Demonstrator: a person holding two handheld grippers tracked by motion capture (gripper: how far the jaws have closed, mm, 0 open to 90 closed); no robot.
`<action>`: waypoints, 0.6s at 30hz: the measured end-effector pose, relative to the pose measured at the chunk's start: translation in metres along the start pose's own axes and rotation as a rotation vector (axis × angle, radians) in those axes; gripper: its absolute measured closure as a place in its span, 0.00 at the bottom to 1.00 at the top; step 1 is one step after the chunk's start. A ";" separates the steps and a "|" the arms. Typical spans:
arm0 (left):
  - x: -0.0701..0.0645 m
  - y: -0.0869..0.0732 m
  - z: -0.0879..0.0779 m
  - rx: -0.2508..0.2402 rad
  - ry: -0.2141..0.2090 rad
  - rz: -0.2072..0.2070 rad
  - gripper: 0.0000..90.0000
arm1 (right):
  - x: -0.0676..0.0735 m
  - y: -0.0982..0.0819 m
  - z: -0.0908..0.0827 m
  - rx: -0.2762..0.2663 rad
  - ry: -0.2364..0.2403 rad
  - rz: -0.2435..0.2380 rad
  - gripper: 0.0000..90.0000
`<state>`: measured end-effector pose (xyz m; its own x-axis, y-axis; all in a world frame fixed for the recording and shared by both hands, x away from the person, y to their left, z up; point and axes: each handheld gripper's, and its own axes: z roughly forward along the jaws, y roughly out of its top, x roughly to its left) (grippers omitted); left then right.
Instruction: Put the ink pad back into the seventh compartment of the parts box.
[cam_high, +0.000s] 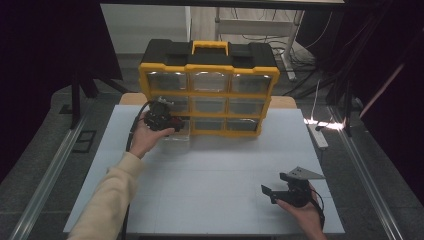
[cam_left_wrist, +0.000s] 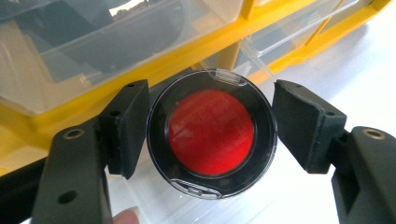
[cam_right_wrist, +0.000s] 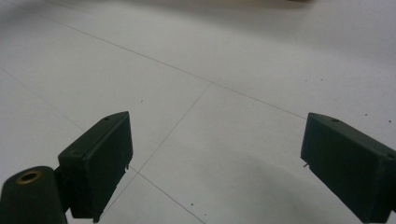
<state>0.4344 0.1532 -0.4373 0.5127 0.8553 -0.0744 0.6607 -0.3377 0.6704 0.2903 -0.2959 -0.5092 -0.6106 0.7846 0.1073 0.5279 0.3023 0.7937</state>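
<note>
A round black case with a clear lid and a red disc inside (cam_left_wrist: 211, 133) sits between the pads of my left gripper (cam_left_wrist: 210, 122), which is shut on it. This gripper (cam_high: 161, 118) is held at the lower left of the yellow and black drawer organizer (cam_high: 207, 92). It is just above a clear drawer (cam_high: 179, 136) pulled out of the bottom row. My right gripper (cam_high: 276, 184) rests low over the table's front right. In the right gripper view, the right gripper (cam_right_wrist: 215, 158) stands open with bare white tabletop between its jaws.
The organizer stands at the back of the white table (cam_high: 215, 165) with three rows of clear drawers. A power strip (cam_high: 318, 134) lies by the table's right edge. Metal rails run along both sides of the table.
</note>
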 end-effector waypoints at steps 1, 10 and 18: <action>0.001 0.000 0.001 0.002 0.001 0.012 0.34 | 0.000 0.000 0.000 0.000 0.000 0.000 0.10; 0.000 -0.001 0.001 -0.004 -0.002 0.004 0.34 | 0.000 0.000 0.000 -0.001 0.001 0.000 0.10; -0.002 0.000 -0.006 -0.054 -0.036 -0.035 0.17 | 0.000 0.000 0.000 -0.001 0.001 0.000 0.10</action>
<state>0.4300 0.1533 -0.4331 0.5098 0.8513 -0.1243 0.6482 -0.2851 0.7061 0.2903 -0.2962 -0.5092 -0.6110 0.7843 0.1080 0.5277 0.3018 0.7940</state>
